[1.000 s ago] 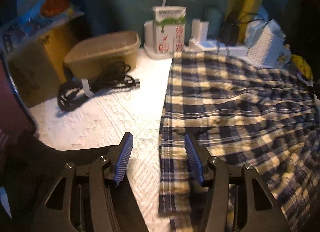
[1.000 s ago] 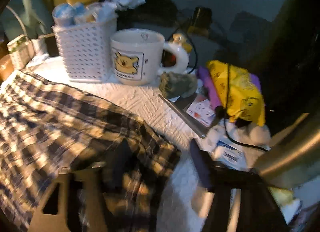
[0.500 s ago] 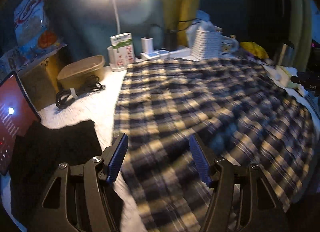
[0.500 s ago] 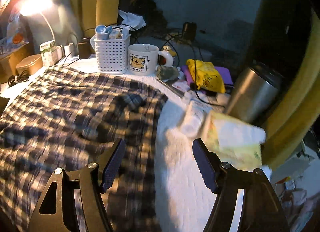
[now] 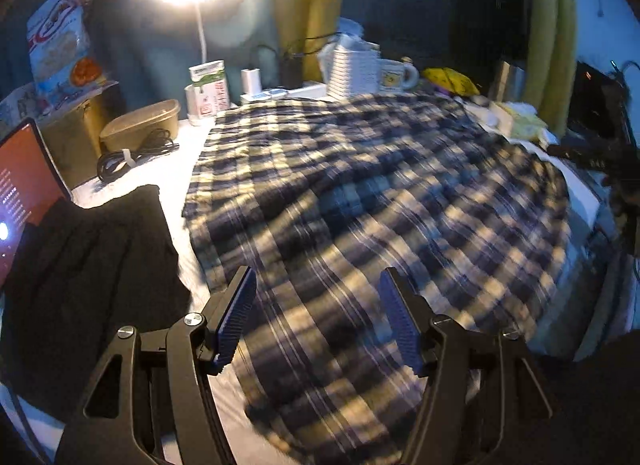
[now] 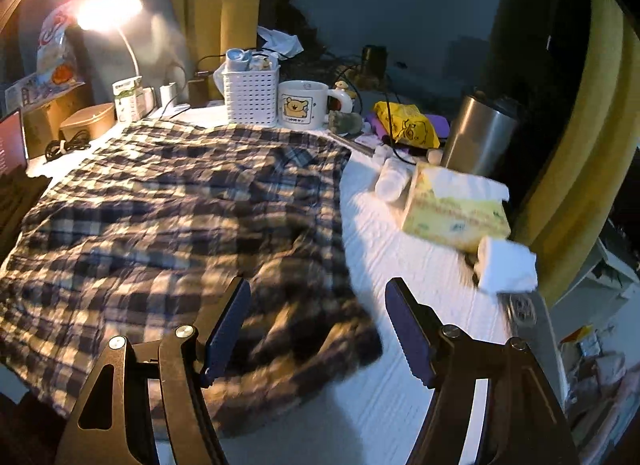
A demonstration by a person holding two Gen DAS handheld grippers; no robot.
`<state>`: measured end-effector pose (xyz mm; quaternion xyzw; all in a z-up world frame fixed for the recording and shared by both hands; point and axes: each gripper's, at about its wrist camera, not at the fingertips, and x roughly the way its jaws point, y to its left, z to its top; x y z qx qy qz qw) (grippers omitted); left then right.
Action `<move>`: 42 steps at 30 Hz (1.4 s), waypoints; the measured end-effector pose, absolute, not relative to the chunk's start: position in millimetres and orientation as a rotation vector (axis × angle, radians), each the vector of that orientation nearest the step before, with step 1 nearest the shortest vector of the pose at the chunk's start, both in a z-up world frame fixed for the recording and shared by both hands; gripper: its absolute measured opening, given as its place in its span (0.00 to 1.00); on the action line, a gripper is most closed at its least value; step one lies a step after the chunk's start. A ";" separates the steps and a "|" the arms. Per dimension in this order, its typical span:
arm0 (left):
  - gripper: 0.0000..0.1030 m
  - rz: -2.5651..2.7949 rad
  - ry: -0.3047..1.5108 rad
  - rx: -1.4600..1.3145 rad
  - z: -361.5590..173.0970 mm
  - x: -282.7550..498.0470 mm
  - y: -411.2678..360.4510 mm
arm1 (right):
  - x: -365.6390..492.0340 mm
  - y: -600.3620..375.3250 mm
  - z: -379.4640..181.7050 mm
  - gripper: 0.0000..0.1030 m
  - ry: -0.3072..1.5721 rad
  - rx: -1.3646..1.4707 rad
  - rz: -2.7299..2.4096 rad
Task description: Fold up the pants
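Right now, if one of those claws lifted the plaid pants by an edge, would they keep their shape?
Probably not. The plaid pants lie rumpled in soft ripples, so they would likely droop and trail. The thin cloth looks light for its spread. On the textured white cover a push would more likely bunch them than slide them.

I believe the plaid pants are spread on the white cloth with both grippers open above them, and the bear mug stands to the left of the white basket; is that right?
Not quite: in the right wrist view the bear mug stands to the right of the white basket, not the left. The rest holds: the plaid pants lie spread on the white cloth, with the left gripper and right gripper open above them.
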<state>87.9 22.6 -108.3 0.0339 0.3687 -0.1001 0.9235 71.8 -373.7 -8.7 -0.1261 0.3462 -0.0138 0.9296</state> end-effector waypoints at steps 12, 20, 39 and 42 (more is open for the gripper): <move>0.81 -0.279 0.768 0.071 -129.5 24.5 20.1 | 10.5 -344.8 -31.3 0.70 0.714 -0.216 0.015; 0.87 -0.263 0.772 0.228 -146.1 6.6 7.3 | -1.6 -343.4 -31.1 0.70 0.706 -0.189 0.013; 0.54 -0.193 0.749 0.517 -174.6 -4.1 -5.1 | 5.4 -334.6 -34.1 0.70 0.717 -0.202 0.034; 0.44 -0.231 0.737 0.470 -168.3 -3.7 -0.4 | 6.8 -336.6 -34.2 0.70 0.718 -0.202 0.027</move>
